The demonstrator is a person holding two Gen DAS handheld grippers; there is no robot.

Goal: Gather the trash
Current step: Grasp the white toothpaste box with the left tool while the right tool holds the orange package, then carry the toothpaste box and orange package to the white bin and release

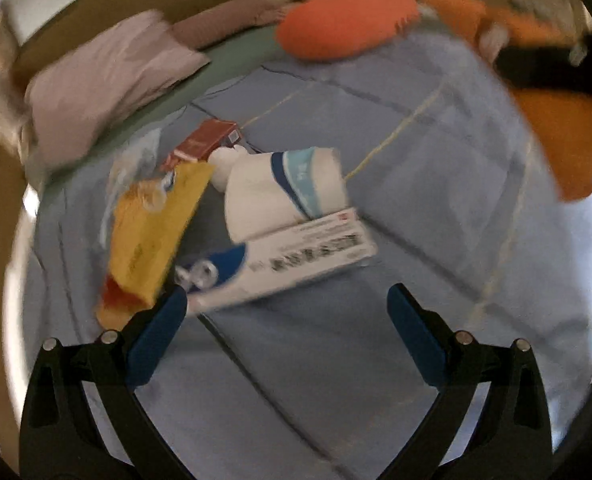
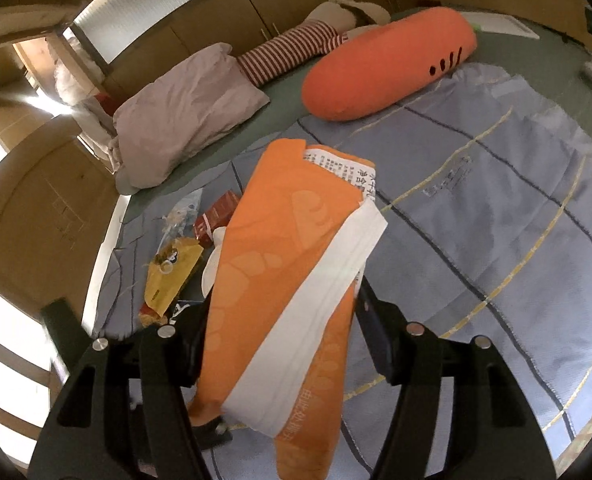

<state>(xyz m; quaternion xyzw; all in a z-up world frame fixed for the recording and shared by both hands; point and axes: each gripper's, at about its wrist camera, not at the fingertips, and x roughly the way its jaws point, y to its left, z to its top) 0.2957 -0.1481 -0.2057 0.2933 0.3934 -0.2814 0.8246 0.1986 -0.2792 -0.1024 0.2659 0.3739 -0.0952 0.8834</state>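
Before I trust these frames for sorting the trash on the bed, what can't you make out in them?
- Left wrist view: motion blur smears the print on the white box and yellow wrapper.
- Right wrist view: the orange bag held in the right claw hides most of the trash pile behind it; its lower end is cut off by the frame.
- Red box: label too small to read.
- Left claw: open, empty.

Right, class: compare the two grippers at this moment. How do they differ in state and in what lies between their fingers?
The left gripper is open and holds nothing; the right gripper is shut on an orange bag. The left hangs just short of the trash on the blue blanket; the right carries its bag above the blanket. Both are black.
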